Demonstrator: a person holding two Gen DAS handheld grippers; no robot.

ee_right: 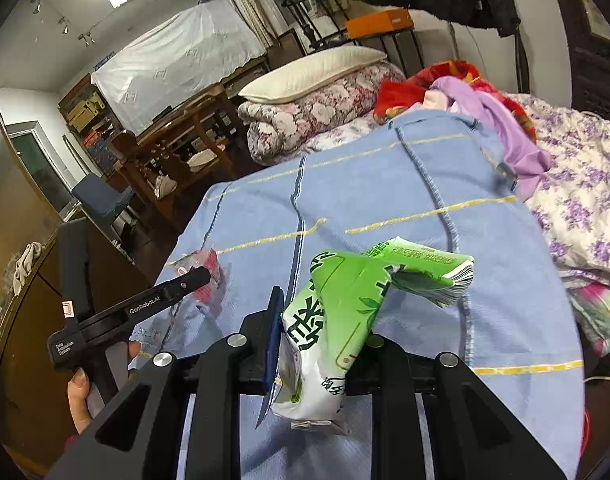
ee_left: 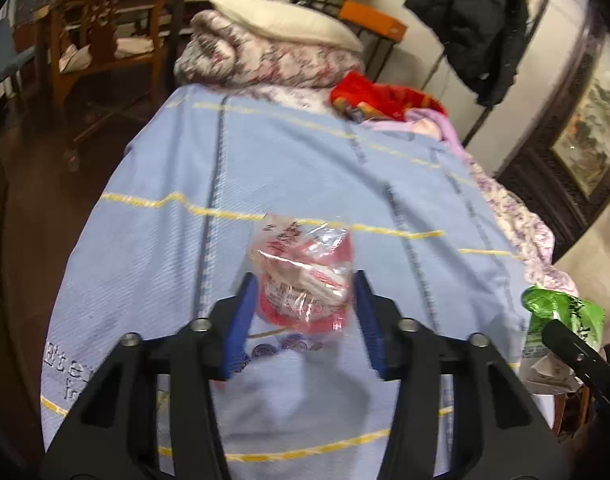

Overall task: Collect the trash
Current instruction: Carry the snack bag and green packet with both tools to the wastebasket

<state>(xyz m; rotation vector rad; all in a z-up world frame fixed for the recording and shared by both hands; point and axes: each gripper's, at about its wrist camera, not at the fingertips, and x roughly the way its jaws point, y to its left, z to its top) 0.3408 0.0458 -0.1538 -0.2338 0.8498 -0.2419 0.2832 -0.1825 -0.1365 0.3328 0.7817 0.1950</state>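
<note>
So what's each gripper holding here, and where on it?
Right gripper: green packet, pinched at its lower end. Left gripper: jaws around the red wrapper's lower part; contact unclear.

Red-clear wrapper (ee_left: 303,280) on bed; crumpled green packet (ee_right: 345,320) lifted.

We count two wrappers — one red-and-clear wrapper (ee_left: 303,280), one green wrapper (ee_right: 345,320) — plus one pillow (ee_right: 313,72) and two grippers.
</note>
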